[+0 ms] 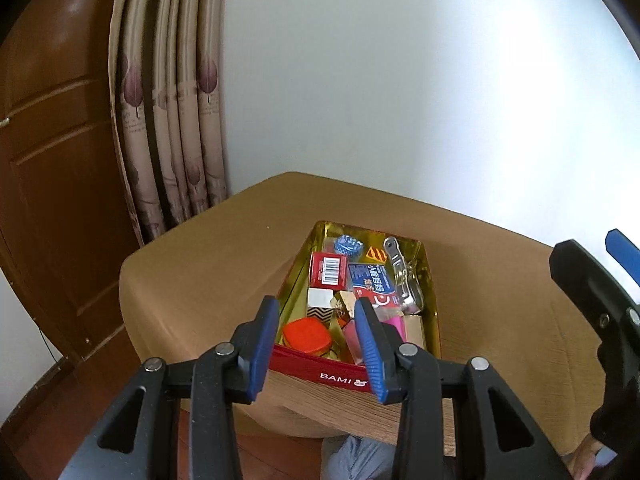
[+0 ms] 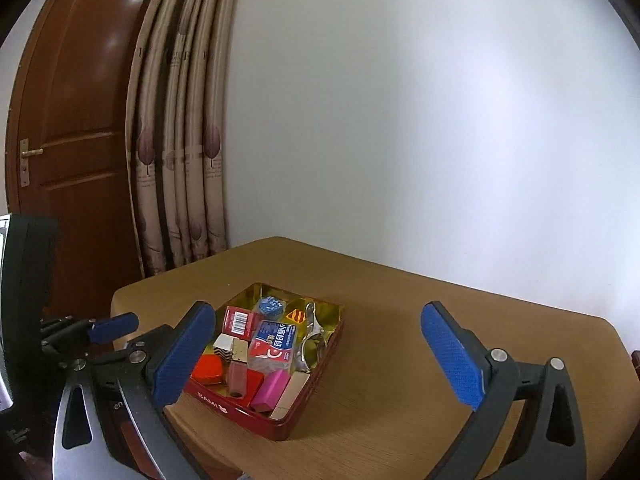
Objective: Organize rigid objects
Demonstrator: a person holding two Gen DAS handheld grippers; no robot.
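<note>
A red tin box (image 1: 316,368) (image 2: 316,380) with a gold lining sits on the tan table, full of small rigid items. Among them are a red barcode box (image 1: 328,269) (image 2: 239,320), a blue and red pack (image 1: 372,282) (image 2: 274,344), an orange-red case (image 1: 307,334) (image 2: 208,369), a pink block (image 2: 272,390) and a metal clip (image 1: 404,276) (image 2: 312,340). My left gripper (image 1: 316,344) is open and empty, just above the box's near edge. My right gripper (image 2: 316,356) is wide open and empty, near the box's near right side.
The tan table (image 2: 400,360) stands against a white wall. A patterned curtain (image 2: 180,140) and a brown wooden door (image 2: 76,120) are at the left. The right gripper's body shows at the right of the left wrist view (image 1: 592,300).
</note>
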